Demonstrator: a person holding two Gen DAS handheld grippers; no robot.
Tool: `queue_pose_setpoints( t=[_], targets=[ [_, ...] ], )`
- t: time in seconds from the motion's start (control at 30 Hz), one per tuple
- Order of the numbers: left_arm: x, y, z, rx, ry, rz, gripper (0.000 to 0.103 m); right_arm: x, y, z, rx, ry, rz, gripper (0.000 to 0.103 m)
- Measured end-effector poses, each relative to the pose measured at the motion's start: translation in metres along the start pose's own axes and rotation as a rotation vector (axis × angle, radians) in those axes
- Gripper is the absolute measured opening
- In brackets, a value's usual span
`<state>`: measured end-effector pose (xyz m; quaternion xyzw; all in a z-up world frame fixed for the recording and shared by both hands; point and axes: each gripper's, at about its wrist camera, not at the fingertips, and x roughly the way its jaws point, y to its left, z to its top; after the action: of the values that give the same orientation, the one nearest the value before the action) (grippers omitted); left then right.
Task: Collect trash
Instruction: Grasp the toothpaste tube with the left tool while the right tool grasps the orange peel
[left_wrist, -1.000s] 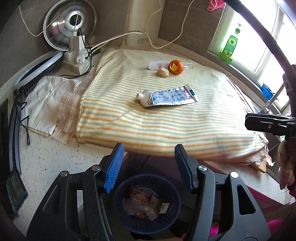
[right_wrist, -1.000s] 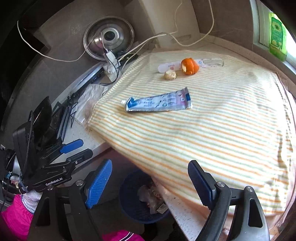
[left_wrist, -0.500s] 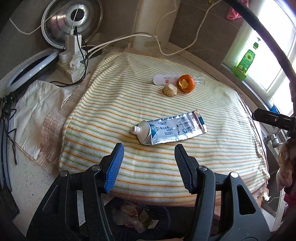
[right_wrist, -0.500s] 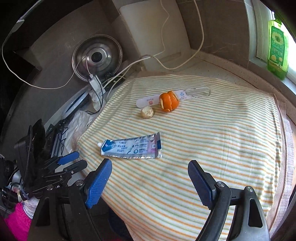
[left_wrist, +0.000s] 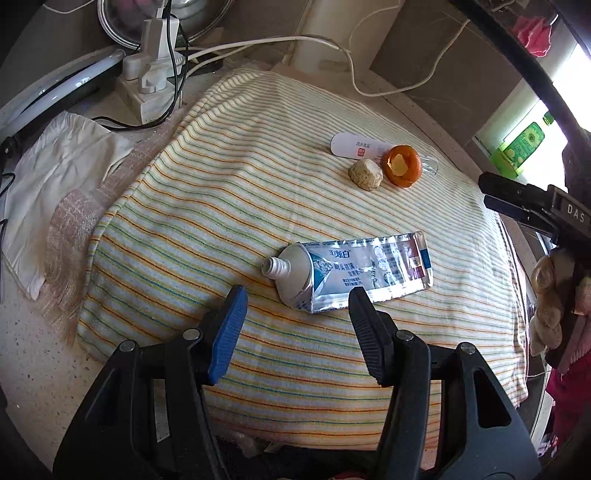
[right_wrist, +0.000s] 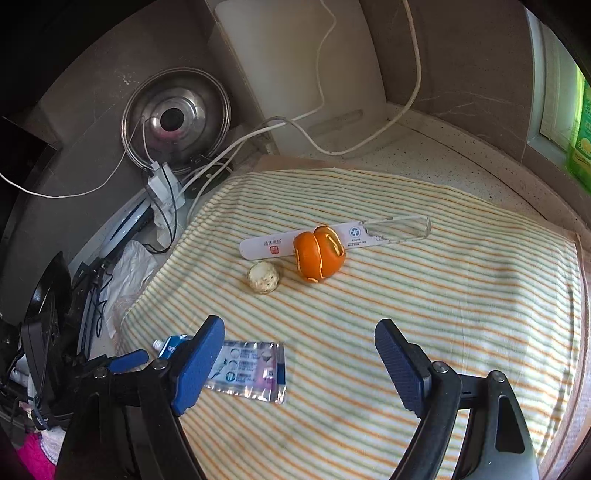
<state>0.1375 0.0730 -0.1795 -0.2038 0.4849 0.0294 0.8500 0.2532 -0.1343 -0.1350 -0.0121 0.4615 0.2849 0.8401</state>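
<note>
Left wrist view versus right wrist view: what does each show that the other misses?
Only the left wrist view shows the toothpaste tube's open neck unobstructed. Only the right wrist view shows the whole pot lid and the plastic strip's clear end. Both show the striped cloth, orange peel, pale lump, and open, empty left gripper and right gripper.

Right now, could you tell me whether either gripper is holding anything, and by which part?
Nothing is held. The left gripper hangs open just short of the toothpaste tube, and the right gripper is open over the striped cloth.
</note>
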Motion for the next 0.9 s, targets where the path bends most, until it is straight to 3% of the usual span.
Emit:
queue_pose_setpoints(
  t=[0.23, 0.43, 0.5, 0.53, 0.9],
  targets=[
    [0.013, 0.003, 0.005, -0.058, 0.018, 0.020, 0.057, 0.031, -0.007, 0.024, -0.023, 0.025, 0.006, 0.086],
    [0.020, 0.003, 0.009, -0.083, 0.023, 0.044, 0.046, 0.052, -0.013, 0.034, -0.039, 0.046, 0.003, 0.086],
    [0.021, 0.004, 0.011, -0.095, 0.023, 0.047, 0.032, 0.058, -0.015, 0.037, -0.041, 0.053, 0.004, 0.085],
    [0.022, 0.004, 0.012, -0.101, 0.022, 0.044, 0.030, 0.062, -0.015, 0.037, -0.040, 0.057, 0.006, 0.085],
    [0.020, 0.002, 0.014, -0.109, 0.002, 0.060, 0.029, 0.092, -0.020, 0.044, -0.033, 0.091, 0.011, 0.072]
  ],
)
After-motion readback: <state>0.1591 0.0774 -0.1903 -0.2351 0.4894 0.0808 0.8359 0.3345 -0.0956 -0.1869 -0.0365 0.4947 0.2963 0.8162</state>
